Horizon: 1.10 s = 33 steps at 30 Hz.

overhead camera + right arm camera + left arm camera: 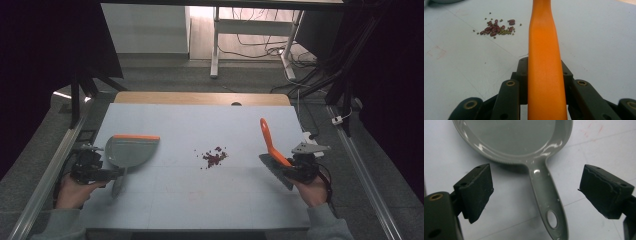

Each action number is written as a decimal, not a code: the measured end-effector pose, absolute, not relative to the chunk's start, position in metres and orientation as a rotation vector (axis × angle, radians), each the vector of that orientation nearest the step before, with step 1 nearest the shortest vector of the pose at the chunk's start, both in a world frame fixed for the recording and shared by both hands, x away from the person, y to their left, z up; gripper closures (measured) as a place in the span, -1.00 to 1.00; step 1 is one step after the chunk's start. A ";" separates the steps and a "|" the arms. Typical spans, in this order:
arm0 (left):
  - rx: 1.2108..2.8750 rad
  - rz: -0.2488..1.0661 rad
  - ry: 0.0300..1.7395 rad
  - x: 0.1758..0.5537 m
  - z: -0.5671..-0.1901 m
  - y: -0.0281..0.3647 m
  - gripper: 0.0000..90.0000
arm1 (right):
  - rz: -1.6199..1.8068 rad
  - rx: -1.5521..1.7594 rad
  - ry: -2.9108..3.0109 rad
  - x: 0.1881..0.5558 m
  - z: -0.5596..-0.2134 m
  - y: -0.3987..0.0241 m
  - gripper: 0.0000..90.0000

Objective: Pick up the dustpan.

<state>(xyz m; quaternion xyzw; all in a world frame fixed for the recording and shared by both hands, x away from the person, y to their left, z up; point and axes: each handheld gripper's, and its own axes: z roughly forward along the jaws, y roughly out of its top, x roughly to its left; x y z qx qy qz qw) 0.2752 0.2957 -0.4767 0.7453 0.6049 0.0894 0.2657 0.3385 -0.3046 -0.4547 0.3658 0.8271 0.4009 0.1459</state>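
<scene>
I had the left gripper (116, 176) spread wide over the grey dustpan's handle (547, 195), its pads either side and clear of it. The dustpan (131, 150) lay flat on the white table (200, 200), orange lip at its far edge. My right gripper (285, 167) was clamped on the brush's orange handle (544, 62), bristles low on the table. The small pile of red and green beans (214, 157) sat between dustpan and brush (272, 150), apart from both.
</scene>
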 end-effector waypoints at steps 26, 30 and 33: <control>1.982 0.108 1.758 0.298 -0.524 0.283 -0.40 | 1.130 1.047 2.391 0.339 -0.458 -0.303 0.57; 1.970 0.141 1.786 0.300 -0.524 0.283 -0.20 | 1.126 1.047 2.396 0.339 -0.458 -0.301 0.57; 1.958 0.135 1.789 0.300 -0.523 0.284 -0.02 | 1.123 1.048 2.394 0.339 -0.459 -0.302 0.57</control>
